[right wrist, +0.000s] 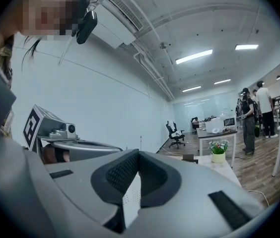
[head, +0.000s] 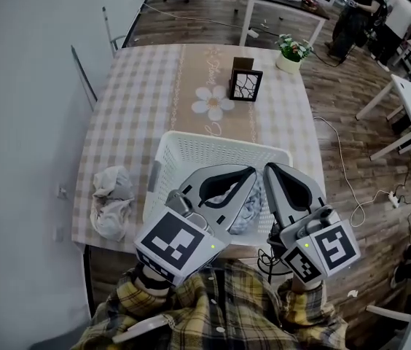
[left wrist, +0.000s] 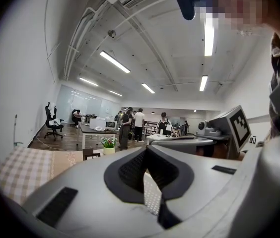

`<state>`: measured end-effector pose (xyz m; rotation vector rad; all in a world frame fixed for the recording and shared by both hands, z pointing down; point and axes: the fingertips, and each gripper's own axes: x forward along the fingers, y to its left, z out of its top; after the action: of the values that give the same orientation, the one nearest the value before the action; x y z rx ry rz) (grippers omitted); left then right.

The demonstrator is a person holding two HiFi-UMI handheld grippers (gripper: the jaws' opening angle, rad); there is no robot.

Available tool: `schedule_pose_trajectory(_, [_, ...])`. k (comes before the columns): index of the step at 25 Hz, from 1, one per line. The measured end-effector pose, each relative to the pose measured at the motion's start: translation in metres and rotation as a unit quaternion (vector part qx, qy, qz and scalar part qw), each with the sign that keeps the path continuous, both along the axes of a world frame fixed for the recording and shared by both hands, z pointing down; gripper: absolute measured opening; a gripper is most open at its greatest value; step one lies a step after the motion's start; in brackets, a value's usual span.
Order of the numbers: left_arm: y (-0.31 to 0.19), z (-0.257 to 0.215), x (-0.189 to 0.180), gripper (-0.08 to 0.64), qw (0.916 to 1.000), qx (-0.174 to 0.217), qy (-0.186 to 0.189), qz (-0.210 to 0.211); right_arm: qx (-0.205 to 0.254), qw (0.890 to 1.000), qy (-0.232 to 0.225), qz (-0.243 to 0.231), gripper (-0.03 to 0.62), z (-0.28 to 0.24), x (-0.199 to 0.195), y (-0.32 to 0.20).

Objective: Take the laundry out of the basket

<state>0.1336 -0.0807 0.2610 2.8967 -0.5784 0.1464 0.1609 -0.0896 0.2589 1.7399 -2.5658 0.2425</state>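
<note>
L tongs (head: 252, 173) & R tongs (head: 270, 169) held near level, side by side over basket (head: 191, 146), both closed, empty.

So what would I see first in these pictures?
The left gripper and right gripper, big and grey with jaws shut, sit side by side above a white basket on the checked tablecloth. A crumpled cloth lies left of the basket.

Table (head: 118, 122) was covered by a checked cloth (head: 140, 86) and a tan runner (head: 204, 71) with a daisy, white mesh basket (head: 213, 143) stood at its near edge, crumpled pale laundry (head: 113, 203) lay just left of it, dark framed card (head: 245, 84) stood mid-table, potted plant (head: 291, 52) sat at far right corner
</note>
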Motion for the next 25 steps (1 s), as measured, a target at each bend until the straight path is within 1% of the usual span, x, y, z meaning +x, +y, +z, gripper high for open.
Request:
schedule_pose_trajectory(6, [-0.008,-0.001,-0.007,0.015,1.0,-0.003,-0.002,0.002,-0.001,1.0,0.0,0.006,0.009,-0.002,-0.005,-0.006])
schedule_pose_trajectory(11, [-0.008,0.003,-0.009,0.015,0.9999,0.001,-0.005,0.01,-0.002,1.0,-0.001,0.009,0.009,0.002,-0.008,-0.007])
schedule_pose_trajectory(19, [-0.013,0.002,-0.007,0.017,0.9999,0.0,-0.008,0.012,-0.008,1.0,-0.001,0.014,0.009,0.004,-0.005,-0.012])
schedule_pose_trajectory(23, [-0.018,0.003,-0.007,0.017,0.9999,0.006,-0.011,0.011,-0.009,1.0,-0.001,0.012,0.009,0.002,-0.004,-0.016])
schedule_pose_trajectory(25, [-0.019,0.005,-0.006,0.017,0.9999,-0.002,-0.013,0.008,-0.01,1.0,-0.001,0.012,0.009,0.004,-0.002,-0.017])
